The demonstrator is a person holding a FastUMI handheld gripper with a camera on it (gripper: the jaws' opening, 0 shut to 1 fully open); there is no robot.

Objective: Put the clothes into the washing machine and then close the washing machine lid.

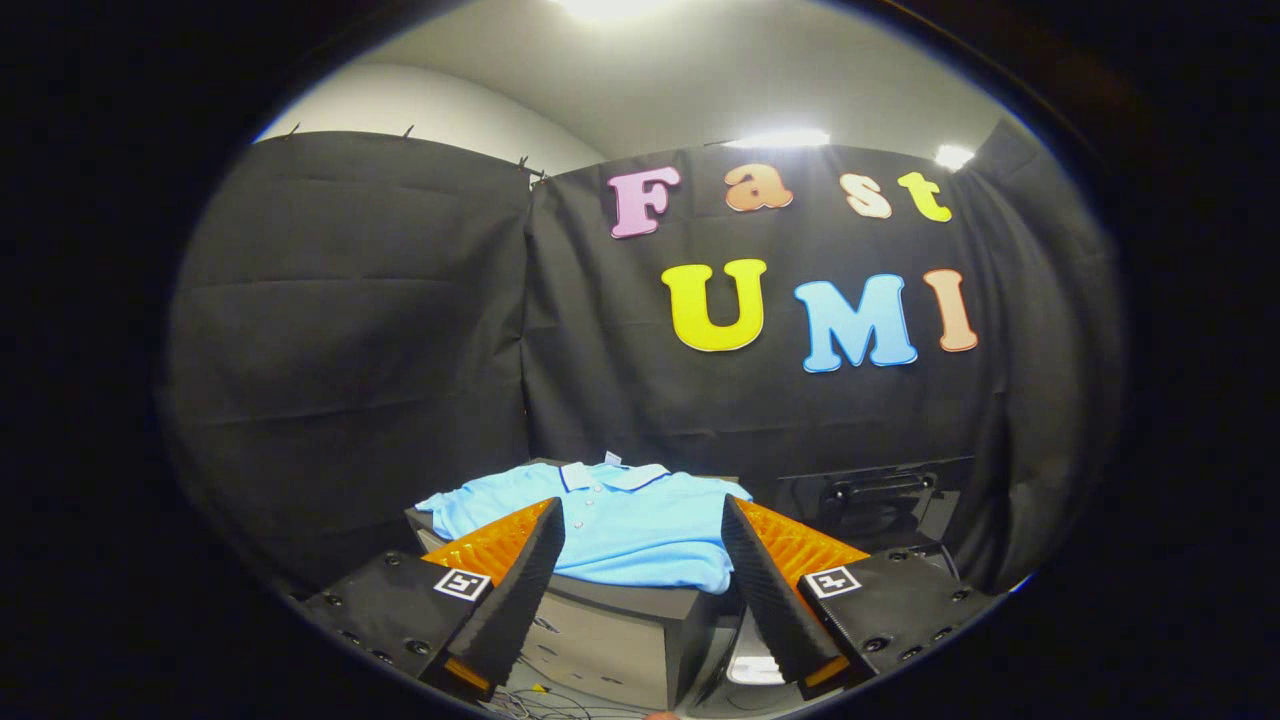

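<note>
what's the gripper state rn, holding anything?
Gripper: open, fingers spread wide, holding nothing. The folded blue polo shirt lies just ahead of and between the fingers, on top of a dark box, untouched.

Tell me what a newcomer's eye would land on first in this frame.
A folded light-blue polo shirt lies on a dark box-like stand, just ahead of the fingers. The gripper is open, its fingers spread either side of the shirt, not touching it.
</note>
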